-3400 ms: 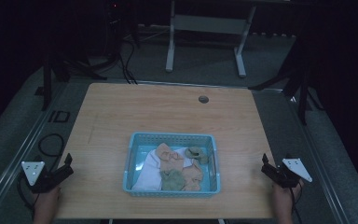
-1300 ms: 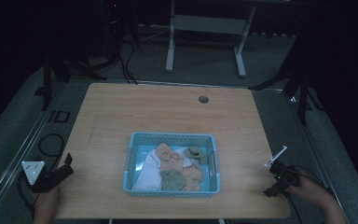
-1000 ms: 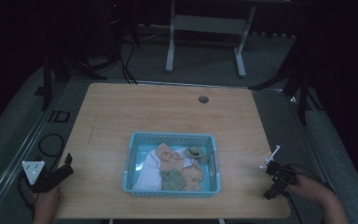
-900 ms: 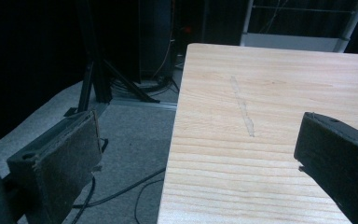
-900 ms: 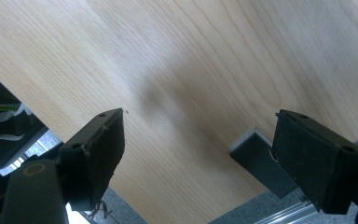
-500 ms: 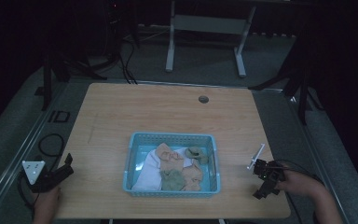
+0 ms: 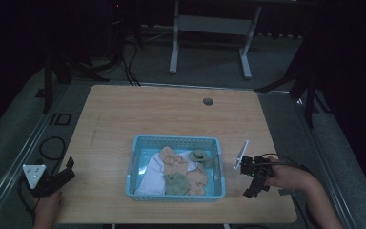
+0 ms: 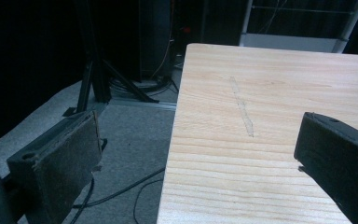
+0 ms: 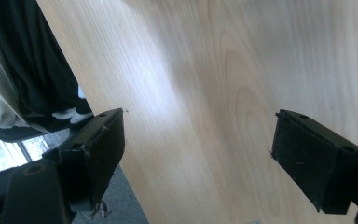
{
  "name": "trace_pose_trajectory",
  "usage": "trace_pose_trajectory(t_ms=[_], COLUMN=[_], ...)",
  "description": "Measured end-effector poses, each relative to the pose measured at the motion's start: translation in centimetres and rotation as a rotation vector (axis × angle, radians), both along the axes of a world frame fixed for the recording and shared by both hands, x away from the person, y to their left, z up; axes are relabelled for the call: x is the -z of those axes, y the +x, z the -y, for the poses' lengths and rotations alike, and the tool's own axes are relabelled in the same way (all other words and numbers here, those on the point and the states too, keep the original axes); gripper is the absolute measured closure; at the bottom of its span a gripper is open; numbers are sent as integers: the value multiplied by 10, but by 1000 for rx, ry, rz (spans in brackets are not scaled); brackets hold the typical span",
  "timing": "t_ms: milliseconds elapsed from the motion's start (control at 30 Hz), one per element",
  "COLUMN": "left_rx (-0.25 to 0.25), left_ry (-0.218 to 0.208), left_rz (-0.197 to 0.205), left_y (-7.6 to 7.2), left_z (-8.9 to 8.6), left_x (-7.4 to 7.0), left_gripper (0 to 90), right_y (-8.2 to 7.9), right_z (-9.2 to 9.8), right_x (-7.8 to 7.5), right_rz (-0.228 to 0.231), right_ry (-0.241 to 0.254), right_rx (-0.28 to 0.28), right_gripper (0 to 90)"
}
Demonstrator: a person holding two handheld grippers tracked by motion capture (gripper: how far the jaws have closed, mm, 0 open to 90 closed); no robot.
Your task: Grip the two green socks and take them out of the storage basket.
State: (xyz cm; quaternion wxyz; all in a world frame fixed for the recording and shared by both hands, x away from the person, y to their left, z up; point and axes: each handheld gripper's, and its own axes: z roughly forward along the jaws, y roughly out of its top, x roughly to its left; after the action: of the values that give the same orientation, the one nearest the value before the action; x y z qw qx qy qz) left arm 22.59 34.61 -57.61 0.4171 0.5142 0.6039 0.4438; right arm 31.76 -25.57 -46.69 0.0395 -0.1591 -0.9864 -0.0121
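A light blue basket [image 7: 176, 139] sits at the front middle of the wooden table [image 7: 171, 114]. In it lie a white cloth [image 7: 151, 172], peach socks [image 7: 171, 160] and green socks [image 7: 200, 156]. My right gripper [image 7: 253, 180] [image 9: 198, 123] hovers just right of the basket, rolled on its side with its grey plate [image 7: 241, 155] on edge. Its jaws stand wide open over bare wood with nothing between them. My left gripper [image 7: 69, 171] [image 8: 198, 123] rests at the table's front left edge, open and empty, one jaw over the floor.
A round grommet hole [image 7: 208, 101] lies near the table's back edge. A faint streak [image 8: 242, 109] marks the wood on the left side. Cables [image 7: 52, 148] coil on the floor left of the table. A white desk frame [image 7: 209, 24] stands behind.
My right gripper has moved left from the table's right edge toward the basket and rolled onto its side. The left gripper and the basket have stayed put.
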Motion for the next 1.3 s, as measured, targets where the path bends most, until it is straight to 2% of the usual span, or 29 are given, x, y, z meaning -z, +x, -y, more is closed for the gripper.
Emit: trace_pose_trajectory(t_ms=[267,600,1000,1133,1300], left_rx=[1,1,6,5,6], left_ry=[0,0,-4,-5,-6], left_rz=[3,2,4,5,7], left_y=[0,0,0,-1,-1], left_z=[0,0,-1,-1,-1], left_x=[0,0,0,0,0], left_gripper=[7,7,7,7,7], right_y=[3,7,17,17,16], right_z=[-33,-69,-111,-130,-153], right_x=[-21,-35,-28,-23,-14], right_rz=[4,15,-5,-15,-3], right_ry=[7,-3,-7,3,0], right_rx=[-81,-150,-209,-260,-308], right_gripper=[172,172,171,170,180])
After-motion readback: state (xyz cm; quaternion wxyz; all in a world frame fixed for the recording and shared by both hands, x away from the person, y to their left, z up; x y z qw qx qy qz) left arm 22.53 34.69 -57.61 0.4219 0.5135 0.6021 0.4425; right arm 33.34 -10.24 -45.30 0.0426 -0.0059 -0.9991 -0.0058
